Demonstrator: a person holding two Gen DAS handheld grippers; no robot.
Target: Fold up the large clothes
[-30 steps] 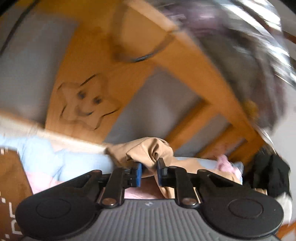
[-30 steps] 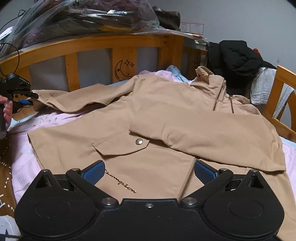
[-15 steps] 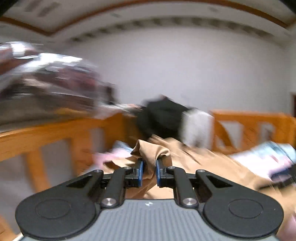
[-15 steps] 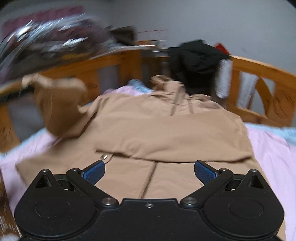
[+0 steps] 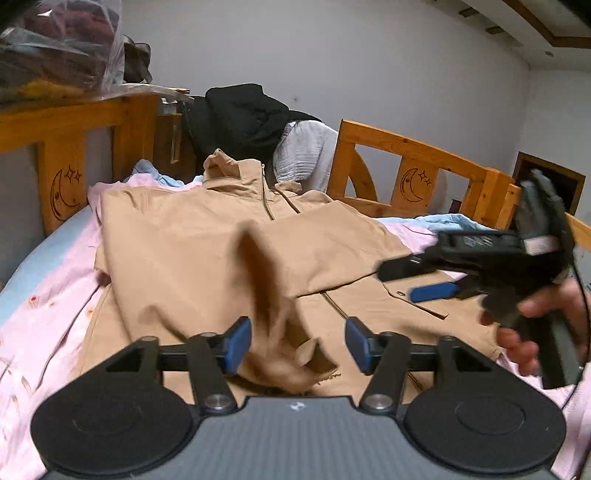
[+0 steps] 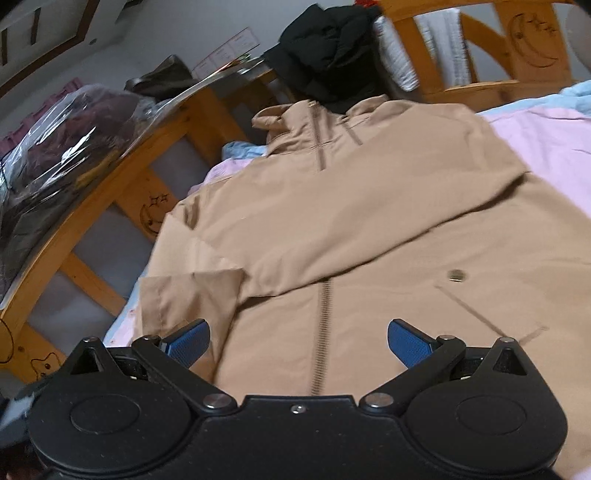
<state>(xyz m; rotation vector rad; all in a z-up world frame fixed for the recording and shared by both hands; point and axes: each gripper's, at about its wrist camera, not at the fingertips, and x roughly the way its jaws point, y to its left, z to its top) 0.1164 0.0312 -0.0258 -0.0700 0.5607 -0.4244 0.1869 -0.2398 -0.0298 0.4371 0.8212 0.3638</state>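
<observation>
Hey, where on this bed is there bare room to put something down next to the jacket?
Bare pink sheet lies between the tan jacket and the wooden rail. In the right wrist view, more sheet shows between the jacket and the far headboard. The corner with the black garment is crowded.

A wooden bed frame (image 5: 413, 155) of orange-toned timber stood ahead of both grippers, its rails carved with crescent moons and stars (image 5: 415, 182). A pink and pale blue bedsheet (image 5: 44, 295) covered the mattress below them. Beyond the far corner of the bed, a black garment (image 5: 240, 118) and a white cloth (image 5: 310, 151) hung over the frame. Up to the left, a clear plastic bag of dark clothes (image 5: 55, 48) sat on top of the rail. The plain grey-white wall (image 5: 369, 66) rose behind, meeting a wood-trimmed ceiling (image 5: 535, 22) at upper right. A dark doorway (image 5: 554, 184) showed far right. The light was dim and even.
</observation>
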